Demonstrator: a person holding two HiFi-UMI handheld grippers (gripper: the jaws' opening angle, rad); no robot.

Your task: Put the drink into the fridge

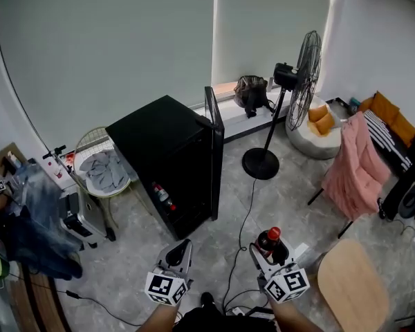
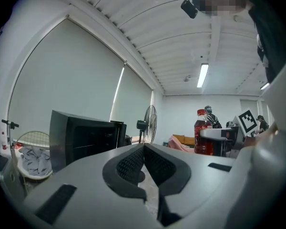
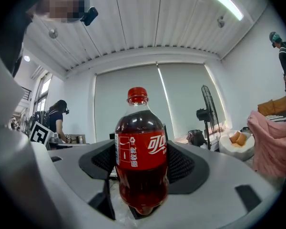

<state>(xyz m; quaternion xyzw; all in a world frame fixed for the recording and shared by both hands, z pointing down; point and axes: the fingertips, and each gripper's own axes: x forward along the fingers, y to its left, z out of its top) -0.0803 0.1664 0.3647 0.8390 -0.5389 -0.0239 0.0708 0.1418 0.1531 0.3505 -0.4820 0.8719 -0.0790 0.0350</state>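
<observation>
**Cola in hand, fridge open ahead**

The right tongs (image 1: 272,254) clamp the drink (image 3: 141,161), a full cola bottle, upright around its labelled middle. It is likely weighty, with smooth, slightly yielding plastic, so a mid-body hold suits. The left tongs (image 1: 179,253) are pressed together, empty. Both are held low, well short of the fridge (image 1: 167,144), whose door (image 1: 214,137) seemingly stands open.

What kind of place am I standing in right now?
Probably a lived-in room or small studio, not a kitchen: a black mini fridge with its door open stands on the grey tile floor, between a black pedestal fan and a round wire basket of grey clothes.
</observation>
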